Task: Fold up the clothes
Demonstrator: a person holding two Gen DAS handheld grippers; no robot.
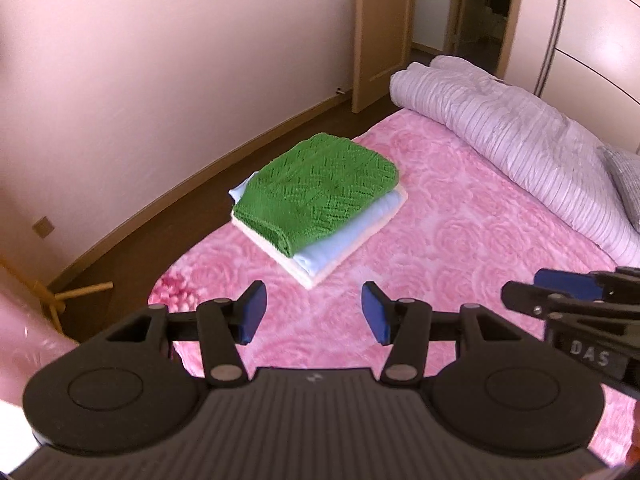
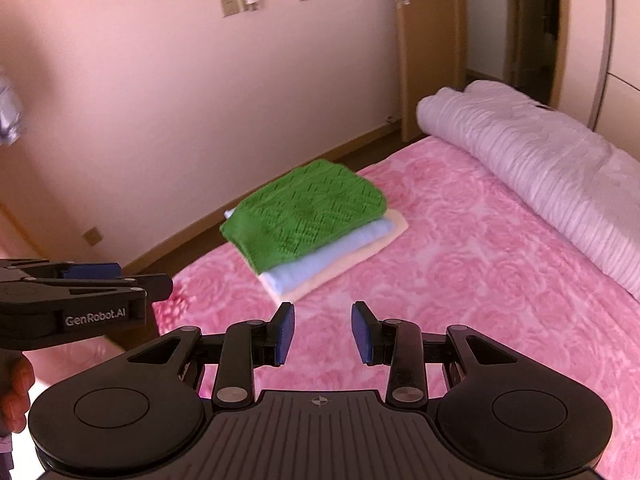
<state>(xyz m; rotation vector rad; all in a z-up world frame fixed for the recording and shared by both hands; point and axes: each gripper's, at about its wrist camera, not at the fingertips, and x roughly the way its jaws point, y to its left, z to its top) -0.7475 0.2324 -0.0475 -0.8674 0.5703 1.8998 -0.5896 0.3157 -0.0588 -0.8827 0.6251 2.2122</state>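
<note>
A folded green knit garment (image 1: 320, 188) lies on top of a folded light blue garment (image 1: 344, 240) and a folded cream one (image 1: 320, 276), stacked near the left edge of the pink bed (image 1: 460, 248). The stack also shows in the right wrist view (image 2: 308, 216). My left gripper (image 1: 314, 312) is open and empty, held above the bed short of the stack. My right gripper (image 2: 323, 334) is open and empty, also short of the stack. The right gripper shows at the right edge of the left view (image 1: 560, 296), and the left gripper shows at the left of the right view (image 2: 100, 284).
A rolled lilac duvet (image 1: 520, 148) lies along the far right side of the bed. A grey pillow (image 1: 626, 176) sits beyond it. The pink wall (image 1: 160, 60) and a strip of dark floor run along the bed's left side. A wooden door (image 1: 380, 32) stands open behind.
</note>
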